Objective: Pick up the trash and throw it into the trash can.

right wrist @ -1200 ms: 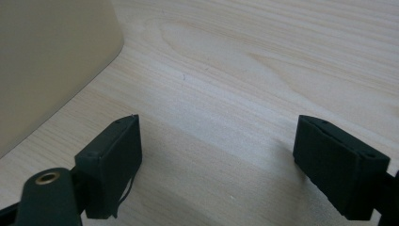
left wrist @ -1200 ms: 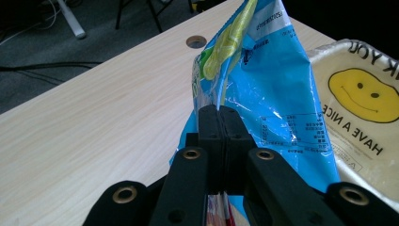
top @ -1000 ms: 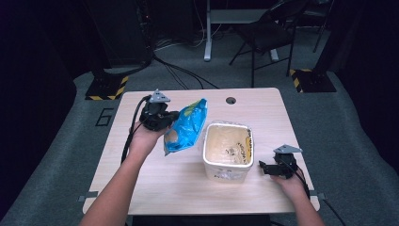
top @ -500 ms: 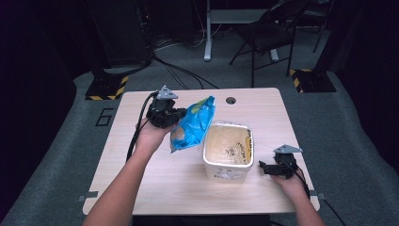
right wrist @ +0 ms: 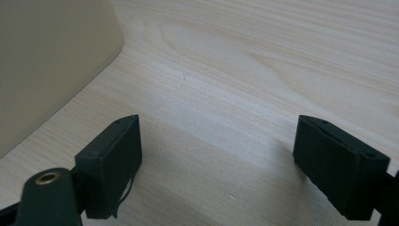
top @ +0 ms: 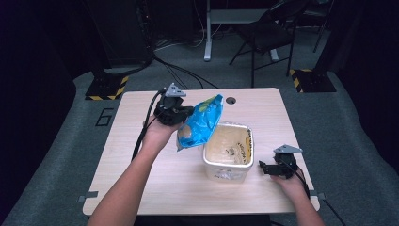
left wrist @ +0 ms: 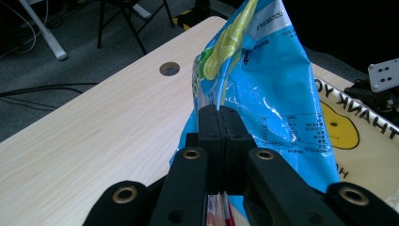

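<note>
A blue snack bag (top: 200, 123) with a yellow top hangs tilted over the left rim of a cream tub (top: 228, 151). My left gripper (top: 184, 113) is shut on the bag's edge, lifted off the table. In the left gripper view the jaws (left wrist: 220, 123) pinch the bag (left wrist: 277, 103) with the pads pressed together, and the tub's printed lining (left wrist: 357, 136) lies behind it. My right gripper (top: 261, 168) rests low on the table just right of the tub, open. In the right gripper view its pads (right wrist: 117, 160) stand wide apart over bare wood, beside the tub wall (right wrist: 47, 61).
The wooden table (top: 141, 188) has a round cable hole (top: 230, 100) at its far middle. Beyond it stand a folding chair (top: 268, 33), a desk leg and black cables on grey carpet. Yellow-black striped floor plates (top: 106, 87) lie at both far corners.
My left gripper has carried the bag to the right and a little upward, from beside the tub to over its left rim. The right gripper has stayed put.
</note>
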The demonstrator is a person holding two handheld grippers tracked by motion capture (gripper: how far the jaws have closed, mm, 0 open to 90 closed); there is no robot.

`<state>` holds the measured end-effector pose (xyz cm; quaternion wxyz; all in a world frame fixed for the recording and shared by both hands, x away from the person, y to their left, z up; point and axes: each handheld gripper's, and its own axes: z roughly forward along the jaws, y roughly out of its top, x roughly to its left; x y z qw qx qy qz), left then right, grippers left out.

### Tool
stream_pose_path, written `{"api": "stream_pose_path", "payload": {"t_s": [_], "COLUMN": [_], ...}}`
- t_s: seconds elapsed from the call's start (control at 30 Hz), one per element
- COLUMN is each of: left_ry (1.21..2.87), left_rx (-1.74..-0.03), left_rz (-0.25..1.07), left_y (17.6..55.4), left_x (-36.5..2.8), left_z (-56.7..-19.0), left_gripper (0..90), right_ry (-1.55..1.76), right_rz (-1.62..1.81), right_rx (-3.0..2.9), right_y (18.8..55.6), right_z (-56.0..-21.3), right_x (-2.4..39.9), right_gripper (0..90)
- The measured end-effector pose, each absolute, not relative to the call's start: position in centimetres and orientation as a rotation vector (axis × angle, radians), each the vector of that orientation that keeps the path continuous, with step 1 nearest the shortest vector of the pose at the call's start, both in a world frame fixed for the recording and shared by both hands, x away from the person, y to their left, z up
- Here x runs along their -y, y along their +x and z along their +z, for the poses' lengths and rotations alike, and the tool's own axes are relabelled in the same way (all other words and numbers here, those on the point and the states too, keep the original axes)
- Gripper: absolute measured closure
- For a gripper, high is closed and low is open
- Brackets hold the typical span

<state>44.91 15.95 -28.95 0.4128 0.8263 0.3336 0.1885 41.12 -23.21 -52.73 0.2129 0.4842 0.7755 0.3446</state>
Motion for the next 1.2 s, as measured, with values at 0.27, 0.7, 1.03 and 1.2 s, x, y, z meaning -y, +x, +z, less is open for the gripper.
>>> {"api": "stream_pose_path", "payload": {"t_s": [0.27, 0.7, 1.03, 1.2], "left_ry": [2.078, 2.091, 2.099, 2.106], "left_rx": [-0.819, -0.763, -0.731, -0.715], "left_rz": [0.467, 0.463, 0.451, 0.445], "left_y": [44.9, 44.8, 44.8, 44.9], "left_x": [-14.9, -12.5, -10.7, -9.7], "left_z": [-28.5, -27.5, -27.1, -27.0], "left_gripper": [88.9, 88.9, 88.9, 88.9], "right_ry": [1.357, 1.335, 1.342, 1.341], "right_rz": [0.962, 0.965, 0.966, 0.967], "right_rx": [-2.144, -2.158, -2.157, -2.157], "right_y": [41.1, 41.1, 41.1, 41.1], "right_z": [-52.7, -52.7, -52.7, -52.7], "right_x": [23.1, 23.2, 23.1, 23.1], "right_gripper": [15.3, 15.7, 15.7, 15.7]}}
